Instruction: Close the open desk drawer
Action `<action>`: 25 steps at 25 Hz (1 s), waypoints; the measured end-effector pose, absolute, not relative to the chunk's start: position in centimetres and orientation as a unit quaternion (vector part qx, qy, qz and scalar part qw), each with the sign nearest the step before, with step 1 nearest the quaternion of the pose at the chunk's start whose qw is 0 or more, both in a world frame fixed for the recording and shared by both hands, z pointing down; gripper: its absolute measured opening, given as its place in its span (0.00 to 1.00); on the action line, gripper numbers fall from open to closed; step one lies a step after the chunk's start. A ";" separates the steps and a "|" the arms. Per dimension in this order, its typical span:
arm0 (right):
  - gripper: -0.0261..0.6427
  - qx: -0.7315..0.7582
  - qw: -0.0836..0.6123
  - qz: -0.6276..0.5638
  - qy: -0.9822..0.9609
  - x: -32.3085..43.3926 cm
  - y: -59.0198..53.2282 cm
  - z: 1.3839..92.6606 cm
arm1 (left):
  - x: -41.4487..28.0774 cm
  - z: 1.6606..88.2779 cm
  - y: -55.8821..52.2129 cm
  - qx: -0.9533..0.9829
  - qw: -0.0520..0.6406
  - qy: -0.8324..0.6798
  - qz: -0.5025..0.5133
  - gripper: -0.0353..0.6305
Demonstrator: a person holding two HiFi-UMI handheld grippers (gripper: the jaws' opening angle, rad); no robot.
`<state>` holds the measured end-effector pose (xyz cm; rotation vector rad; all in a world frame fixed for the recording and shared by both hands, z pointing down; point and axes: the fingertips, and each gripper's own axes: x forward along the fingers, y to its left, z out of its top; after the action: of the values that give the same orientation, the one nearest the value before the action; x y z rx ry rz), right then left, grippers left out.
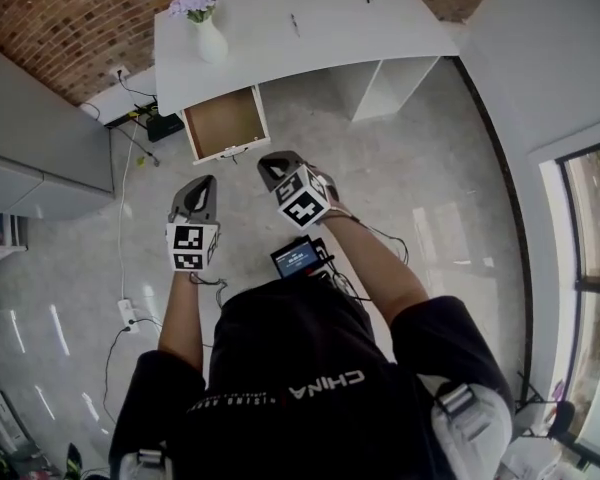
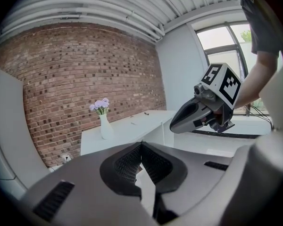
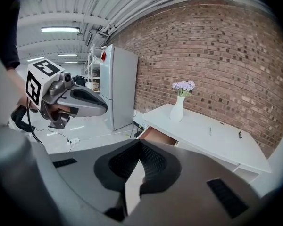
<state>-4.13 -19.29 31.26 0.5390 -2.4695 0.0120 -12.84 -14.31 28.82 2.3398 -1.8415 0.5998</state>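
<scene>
The drawer [image 1: 224, 122] hangs open under the bench's [image 1: 310, 28] left end. The left hand-held gripper [image 1: 200, 186] and right hand-held gripper [image 1: 278, 165] hover apart from it, both pressed together, empty.

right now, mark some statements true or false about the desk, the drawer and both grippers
1. The desk drawer is pulled open. True.
2. The vase of purple flowers stands on the floor. False: it stands on the white desk, at the end above the drawer.
3. The right gripper grips the drawer's front. False: its jaws are together on nothing, and it is short of the drawer.
4. The left gripper is shut and holds nothing. True.
5. The drawer is stuffed with papers. False: only its bare brown bottom shows.
</scene>
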 end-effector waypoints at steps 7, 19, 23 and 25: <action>0.06 0.187 0.305 0.012 -0.934 -5.8 -22.5 32.7 | -13.7 30.4 -17.2 0.764 0.068 -0.607 0.207 0.07; 0.06 0.226 0.298 0.011 -0.927 -9.8 -25.1 31.0 | -18.0 29.4 -20.4 0.789 0.052 -0.577 0.204 0.07; 0.06 0.221 0.301 0.015 -0.927 -10.9 -25.0 30.8 | -18.9 29.5 -20.5 0.795 0.055 -0.568 0.207 0.07; 0.06 0.219 0.303 0.013 -0.927 -11.4 -24.8 30.9 | -19.3 29.9 -20.5 0.795 0.055 -0.567 0.209 0.07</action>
<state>-11.43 -24.84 30.94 0.5793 -2.4579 0.0348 -19.35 -20.52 29.86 2.4135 -1.7197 0.6343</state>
